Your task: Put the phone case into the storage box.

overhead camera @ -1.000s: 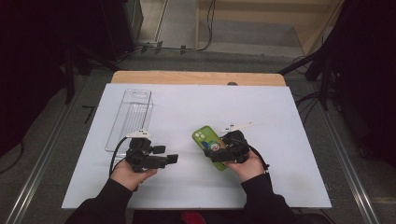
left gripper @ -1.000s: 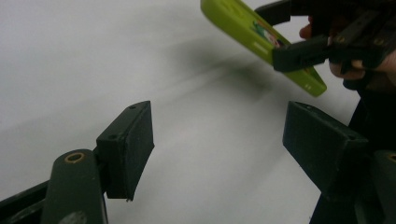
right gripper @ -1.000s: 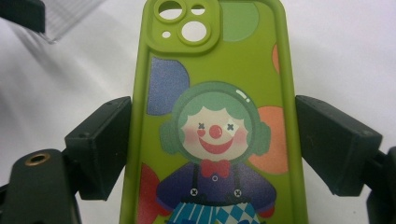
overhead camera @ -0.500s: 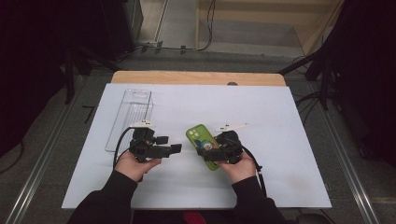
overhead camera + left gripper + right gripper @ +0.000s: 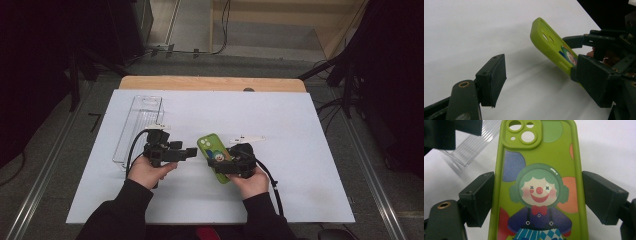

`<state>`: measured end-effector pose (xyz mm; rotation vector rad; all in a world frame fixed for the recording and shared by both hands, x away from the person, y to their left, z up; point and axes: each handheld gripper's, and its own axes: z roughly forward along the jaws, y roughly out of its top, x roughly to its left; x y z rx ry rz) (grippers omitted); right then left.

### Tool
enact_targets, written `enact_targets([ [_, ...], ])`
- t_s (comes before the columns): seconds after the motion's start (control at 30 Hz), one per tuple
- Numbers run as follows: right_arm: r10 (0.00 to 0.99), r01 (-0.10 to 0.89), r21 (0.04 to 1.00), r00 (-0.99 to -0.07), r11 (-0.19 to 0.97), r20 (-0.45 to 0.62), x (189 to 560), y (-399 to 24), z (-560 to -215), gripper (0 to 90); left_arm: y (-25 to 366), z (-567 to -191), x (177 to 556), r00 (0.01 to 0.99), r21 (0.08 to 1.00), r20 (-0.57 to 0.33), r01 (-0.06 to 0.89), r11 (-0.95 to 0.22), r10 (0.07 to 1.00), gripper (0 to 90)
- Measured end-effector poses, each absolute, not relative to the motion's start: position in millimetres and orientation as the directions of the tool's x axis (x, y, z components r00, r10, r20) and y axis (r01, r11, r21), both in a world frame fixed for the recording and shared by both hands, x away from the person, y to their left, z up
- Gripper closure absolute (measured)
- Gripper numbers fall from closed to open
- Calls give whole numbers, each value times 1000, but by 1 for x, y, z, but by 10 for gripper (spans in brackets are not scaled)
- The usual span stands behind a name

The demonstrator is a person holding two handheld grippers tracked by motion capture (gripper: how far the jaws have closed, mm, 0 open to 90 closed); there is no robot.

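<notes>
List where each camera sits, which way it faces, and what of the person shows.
High view: above the person's side, looking forward and down on the white table; forearms, hands and both claws show.
Left gripper view: rides the left claw, facing the green phone case and the right claw beyond.
Right gripper view: rides the right claw, looking along the case it grips.
All three share the case.

Over the last second the right gripper has carried the green clown phone case a little leftward, toward the table's middle, and turned it more upright in the high view. The left gripper has edged up and right, so the gap between the two has narrowed.
</notes>
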<state>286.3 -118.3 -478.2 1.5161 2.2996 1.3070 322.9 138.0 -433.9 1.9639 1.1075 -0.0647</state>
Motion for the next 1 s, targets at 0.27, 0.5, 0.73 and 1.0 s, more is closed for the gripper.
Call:
enact_targets([
  [0.27, 790, 710, 695, -488, 113, 370, 284, -116, -484, 142, 133, -436, 333, 580, 644, -438, 735, -211, 687, 251],
  [0.5, 787, 711, 699, -474, 78, 395, 282, -112, -489, 142, 128, -440, 342, 559, 636, -446, 747, -191, 699, 253],
  [0.73, 781, 715, 698, -459, 41, 424, 282, -107, -492, 142, 123, -443, 347, 533, 622, -463, 765, -169, 708, 267],
  [1.0, 775, 711, 703, -448, 7, 446, 284, -103, -494, 141, 114, -445, 350, 519, 621, -448, 766, -164, 728, 281],
])
